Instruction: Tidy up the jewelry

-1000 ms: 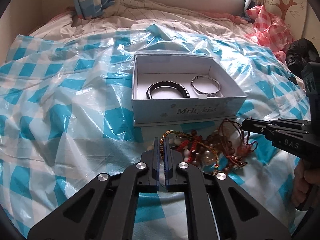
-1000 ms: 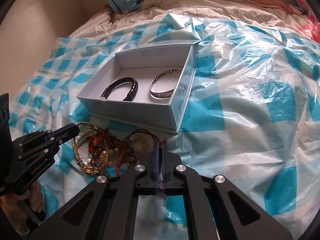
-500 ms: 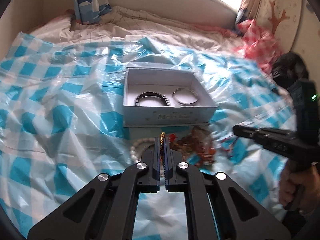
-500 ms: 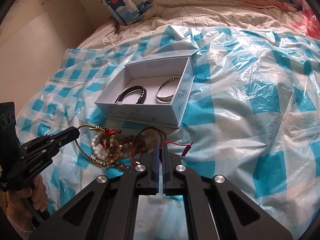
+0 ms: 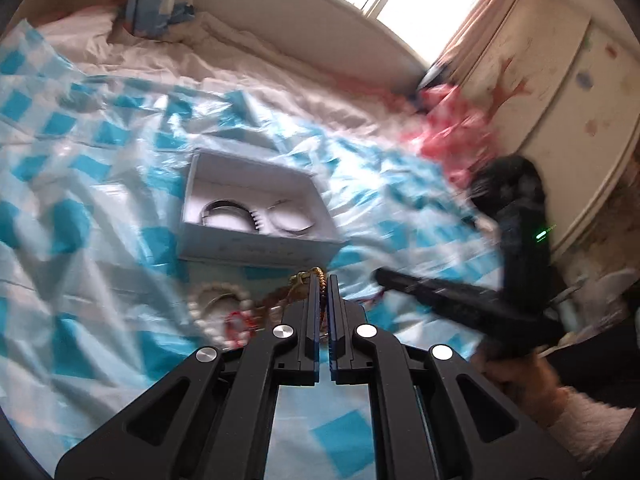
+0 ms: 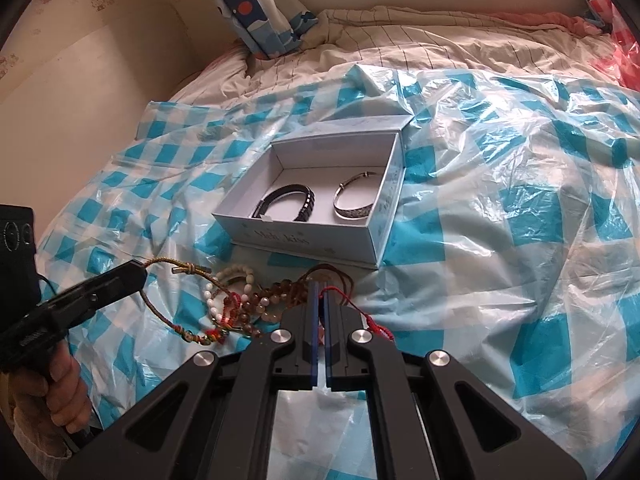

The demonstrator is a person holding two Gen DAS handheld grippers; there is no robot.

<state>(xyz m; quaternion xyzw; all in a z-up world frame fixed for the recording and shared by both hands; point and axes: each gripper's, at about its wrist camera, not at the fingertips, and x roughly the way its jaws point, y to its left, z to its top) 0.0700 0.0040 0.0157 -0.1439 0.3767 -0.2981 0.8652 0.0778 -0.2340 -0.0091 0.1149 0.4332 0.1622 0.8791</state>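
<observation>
Meanwhile, on a bed (image 6: pixel 420 44) draped in a blue-checked plastic sheet (image 6: pixel 500 208), two hand-held grippers have lifted away from a tangle of bracelets (image 6: pixel 256 304) lying just in front of an open white box (image 6: pixel 308 236). A second ago both sat low over the heap; now each has risen and the left has tipped upward, so its view takes in the window and blurs. The left gripper (image 6: pixel 136 274) has its jaws pressed together on a gold-and-green braided cord bracelet (image 6: pixel 176 270), one end of which stretches from the tips while the rest trails into the heap. The right gripper (image 6: pixel 319 286) is likewise clamped shut, pinching a thin red string (image 6: pixel 360 312) that loops off to its right; a brown cord loop lies under its tips, and whether that is caught too cannot be told. Inside the box a black band (image 6: pixel 286 202) and a silver bangle (image 6: pixel 354 196) already lie side by side. Judging by the taut cords, the pull-apart is under way but unfinished: neither strand is free of the beads yet, and the box awaits them.
</observation>
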